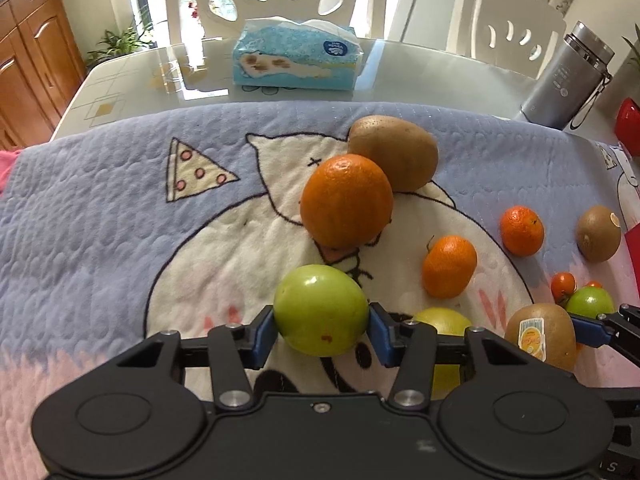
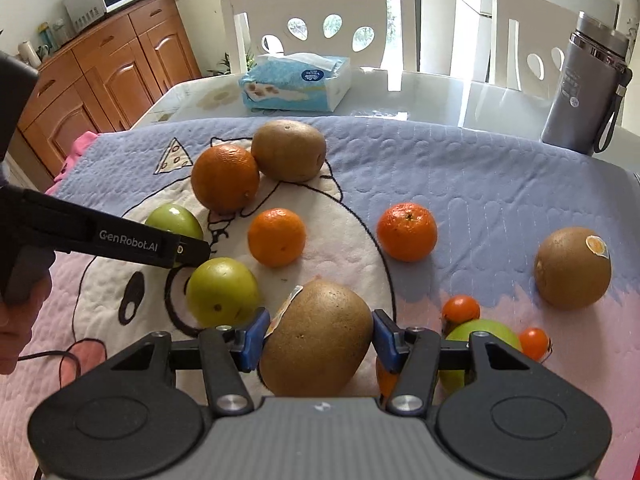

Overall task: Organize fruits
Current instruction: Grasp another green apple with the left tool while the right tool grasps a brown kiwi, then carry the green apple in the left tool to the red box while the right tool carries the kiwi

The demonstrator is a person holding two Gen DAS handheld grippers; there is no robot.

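Note:
In the left wrist view, my left gripper (image 1: 322,320) is shut on a green apple (image 1: 320,312), its blue pads pressed on both sides just above the cat-print blanket (image 1: 100,220). My right gripper (image 2: 320,328) is shut on a brown kiwi (image 2: 316,344) bearing a sticker. The right wrist view also shows the left gripper (image 2: 180,248) from the side, over its green apple (image 2: 172,220). Loose on the blanket lie a big orange (image 2: 225,178), a large kiwi (image 2: 289,150), two mandarins (image 2: 276,236) (image 2: 407,232), another kiwi (image 2: 572,266), a second green apple (image 2: 222,292) and cherry tomatoes (image 2: 461,309).
A blue tissue pack (image 1: 296,58) and a grey flask (image 1: 564,76) stand on the glass table (image 1: 420,72) beyond the blanket. White chairs (image 2: 320,8) sit behind it, a wooden cupboard (image 2: 108,72) at the left. A person's hand (image 2: 16,320) holds the left gripper's handle.

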